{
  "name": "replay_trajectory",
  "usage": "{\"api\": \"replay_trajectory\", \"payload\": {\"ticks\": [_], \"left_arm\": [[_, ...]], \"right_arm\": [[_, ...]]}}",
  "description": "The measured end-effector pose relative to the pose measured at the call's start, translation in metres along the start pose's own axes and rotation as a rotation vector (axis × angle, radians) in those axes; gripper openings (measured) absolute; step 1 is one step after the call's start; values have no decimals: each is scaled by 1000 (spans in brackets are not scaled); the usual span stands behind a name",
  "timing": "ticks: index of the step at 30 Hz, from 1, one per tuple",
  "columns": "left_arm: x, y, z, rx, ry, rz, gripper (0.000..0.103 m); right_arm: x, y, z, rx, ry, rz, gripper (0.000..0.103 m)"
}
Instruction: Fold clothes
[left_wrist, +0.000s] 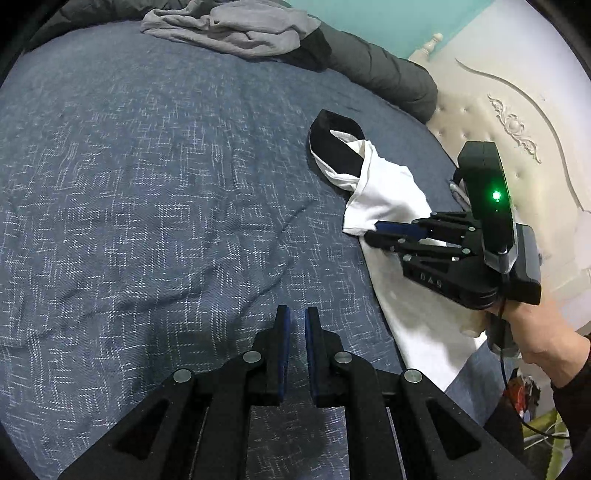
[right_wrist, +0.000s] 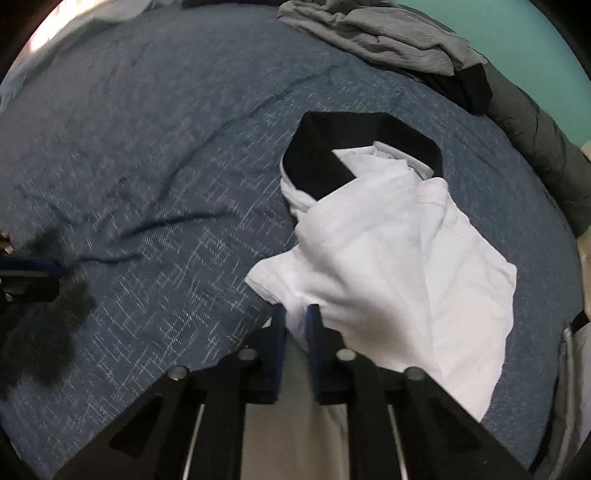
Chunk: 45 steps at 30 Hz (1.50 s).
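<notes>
A white garment with a black waistband (left_wrist: 384, 192) lies crumpled at the right edge of the blue bed. In the right wrist view the white garment (right_wrist: 399, 258) fills the centre right, its black band (right_wrist: 354, 147) at the far end. My right gripper (right_wrist: 296, 317) is shut on a fold of the white cloth; in the left wrist view it (left_wrist: 373, 230) grips the garment's near edge. My left gripper (left_wrist: 297, 321) hovers over bare bedspread left of the garment, its jaws nearly together with a narrow gap and nothing between them.
A blue woven bedspread (left_wrist: 147, 184) covers the bed. A pile of grey clothes (left_wrist: 229, 29) and a dark rolled quilt (left_wrist: 380, 70) lie at the far side. A cream padded headboard (left_wrist: 517, 129) stands to the right.
</notes>
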<state>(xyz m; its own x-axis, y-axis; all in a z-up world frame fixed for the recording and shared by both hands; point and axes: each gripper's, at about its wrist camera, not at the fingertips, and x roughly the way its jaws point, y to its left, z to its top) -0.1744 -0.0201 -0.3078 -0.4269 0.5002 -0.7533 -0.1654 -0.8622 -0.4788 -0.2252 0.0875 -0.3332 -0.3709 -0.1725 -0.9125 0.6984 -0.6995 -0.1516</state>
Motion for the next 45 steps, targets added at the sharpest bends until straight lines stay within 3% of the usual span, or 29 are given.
{"api": "replay_trajectory", "payload": {"ticks": [7,17,22,31,41,45], "left_arm": [[0,1,0,-1,-5,2,8],[1,-1,-1,5,1,4,9],[3,-1,0,7,8,4,9],[14,-1,1,11,34,12,9],[19,-1,-3,13,56,8,9],[19,-3,-4,18,60,7,9]], "right_arm": [[-37,-43,-8,169,-118,126,4],[-52,-133,-23,429,-217,192,3],[-43,-180,-14,513,-229,172,3],[-9,-232,-19,622,-197,130,3],[29,-264,-42,791,-177,223,3],[21,-269,-42,797,-231,218,4]]}}
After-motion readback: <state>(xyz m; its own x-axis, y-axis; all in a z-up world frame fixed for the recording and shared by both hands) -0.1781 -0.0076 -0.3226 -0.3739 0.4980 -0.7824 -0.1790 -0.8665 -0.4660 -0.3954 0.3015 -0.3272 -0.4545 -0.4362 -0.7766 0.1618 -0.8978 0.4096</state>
